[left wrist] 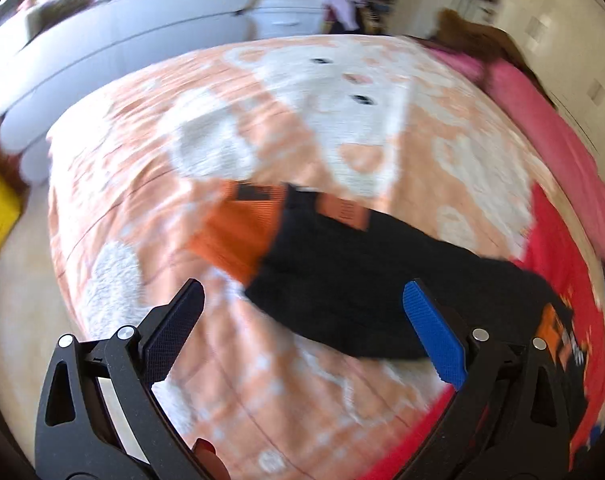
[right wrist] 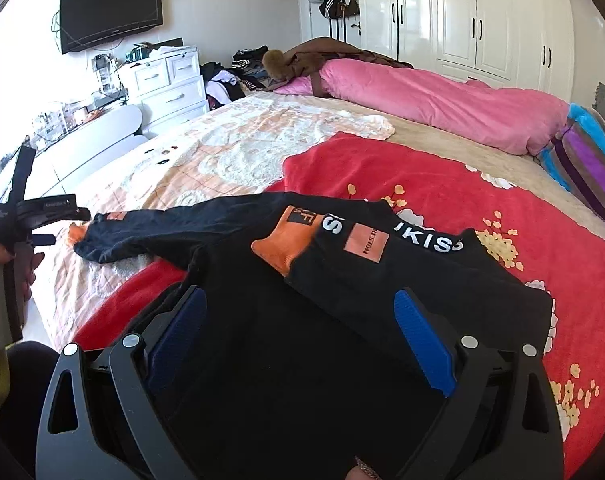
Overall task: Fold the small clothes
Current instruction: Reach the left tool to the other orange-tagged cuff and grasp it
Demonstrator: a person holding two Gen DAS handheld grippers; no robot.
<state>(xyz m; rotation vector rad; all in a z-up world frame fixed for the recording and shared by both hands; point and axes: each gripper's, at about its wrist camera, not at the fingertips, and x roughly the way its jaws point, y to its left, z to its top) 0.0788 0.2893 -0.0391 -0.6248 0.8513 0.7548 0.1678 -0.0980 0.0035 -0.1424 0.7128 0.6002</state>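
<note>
**Black top half spread, both grippers empty**

Left wrist view (blurred): left gripper (left wrist: pixel 302 320) spread wide, holding nothing. Sleeve (left wrist: pixel 342 280) with orange cuff (left wrist: pixel 238 232) lies just ahead between the fingers, on the peach blanket (left wrist: pixel 162 160).

Right wrist view: right gripper (right wrist: pixel 298 332) spread, empty, over the black top (right wrist: pixel 262 340). Soft, light, limp knit; likely best pinched at the cuff or hem. Red blanket (right wrist: pixel 422 176) beneath, pink duvet (right wrist: pixel 422 96) well beyond; nothing obstructs.

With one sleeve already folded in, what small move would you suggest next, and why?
Probably close the left gripper on the outstretched sleeve's orange cuff and fold it across the black top: that sleeve still lies out, and both grippers are open and empty.
</note>
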